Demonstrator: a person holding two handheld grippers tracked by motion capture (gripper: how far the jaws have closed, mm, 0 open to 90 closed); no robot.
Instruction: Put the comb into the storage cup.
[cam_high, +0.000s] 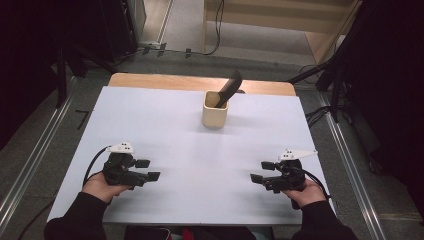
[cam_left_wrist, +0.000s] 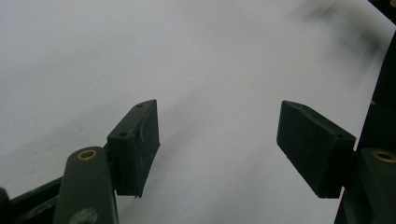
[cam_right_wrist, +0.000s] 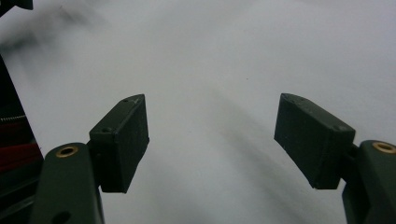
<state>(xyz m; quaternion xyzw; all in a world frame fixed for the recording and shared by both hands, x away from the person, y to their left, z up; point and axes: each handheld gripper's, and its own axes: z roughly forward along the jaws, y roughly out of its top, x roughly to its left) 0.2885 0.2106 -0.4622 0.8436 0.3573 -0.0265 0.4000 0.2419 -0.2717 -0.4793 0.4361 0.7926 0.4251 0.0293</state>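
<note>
Cream cup: cream square ceramic cup (cam_high: 214, 115) is standing far-centre on the white table (cam_high: 190, 150), holding a dark, perhaps wooden, spatula (cam_high: 229, 88).
Left tongs: left tongs (cam_high: 147, 169) are hovering released, well apart from it.
Right tongs: right tongs (cam_high: 263, 171) are gaping likewise, grasping nothing.

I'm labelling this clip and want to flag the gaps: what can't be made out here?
- Lower end of the dark utensil: high view, hidden inside the cream cup.
- Whatever else the cup holds: its wall blocks it.
- Dark smear at the top corner of the left gripper view: too blurred to identify.
- Same for the right gripper view's smear.
</note>
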